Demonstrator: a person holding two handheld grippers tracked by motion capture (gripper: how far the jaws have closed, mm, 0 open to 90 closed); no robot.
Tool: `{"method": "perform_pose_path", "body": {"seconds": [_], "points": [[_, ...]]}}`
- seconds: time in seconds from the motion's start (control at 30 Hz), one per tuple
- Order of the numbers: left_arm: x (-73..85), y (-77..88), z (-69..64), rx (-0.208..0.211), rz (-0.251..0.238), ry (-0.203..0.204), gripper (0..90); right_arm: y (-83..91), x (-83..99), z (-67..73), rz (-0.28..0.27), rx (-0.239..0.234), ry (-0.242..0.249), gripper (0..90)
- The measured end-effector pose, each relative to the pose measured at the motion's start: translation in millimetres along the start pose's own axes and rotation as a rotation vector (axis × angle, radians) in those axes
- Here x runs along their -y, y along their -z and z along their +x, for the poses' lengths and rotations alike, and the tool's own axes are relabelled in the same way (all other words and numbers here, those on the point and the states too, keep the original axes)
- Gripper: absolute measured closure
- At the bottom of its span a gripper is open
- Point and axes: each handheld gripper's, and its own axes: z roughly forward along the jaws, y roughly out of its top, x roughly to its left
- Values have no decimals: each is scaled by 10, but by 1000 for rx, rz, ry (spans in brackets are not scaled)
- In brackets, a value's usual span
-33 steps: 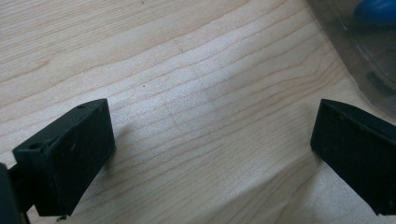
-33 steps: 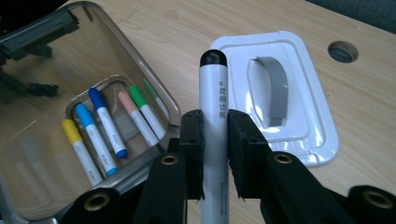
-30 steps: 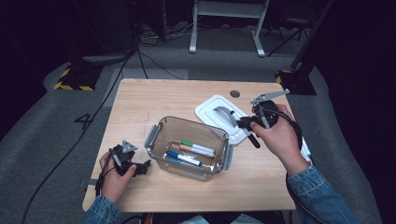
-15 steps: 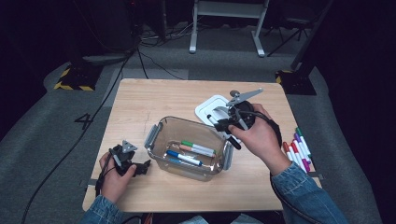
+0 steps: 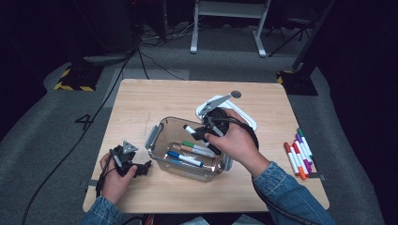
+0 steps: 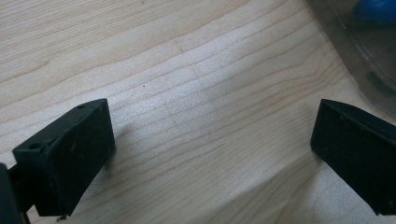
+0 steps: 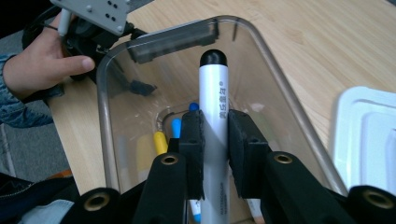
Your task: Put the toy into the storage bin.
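My right gripper [image 5: 202,133] hangs over the clear plastic box [image 5: 157,131] in the table's middle, shut on a white marker with a black cap [image 7: 213,116]. In the high view that marker [image 5: 190,129] points left above the box. Several markers [image 5: 187,152] lie inside the box, green, blue and others. My left gripper [image 5: 141,167] rests on the table at the front left beside the box, jaws wide apart on bare wood [image 6: 210,126], with nothing between them.
The box's white lid [image 5: 244,117] lies on the table behind the box. A row of several coloured markers [image 5: 297,153] lies near the table's right edge. The wooden table [image 5: 141,103] has free surface at the back left.
The right gripper has carried the white marker leftward, from over the lid to above the box. The left hand has stayed where it was.
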Motion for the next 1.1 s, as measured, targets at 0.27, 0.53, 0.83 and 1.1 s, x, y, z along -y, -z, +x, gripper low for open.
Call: {"method": "perform_pose_path", "body": {"seconds": [0.27,0.53,0.83,1.1], "points": [[0,0,0,0,0,0,1,-278,-40,132,33,-43,46,770],[0,0,0,0,0,0,1,-588,-43,198,84,-82,89,770],[0,0,0,0,0,0,1,-891,14,189,133,-111,114,770],[0,0,0,0,0,0,1,-1131,81,220,214,-111,165,769]]}}
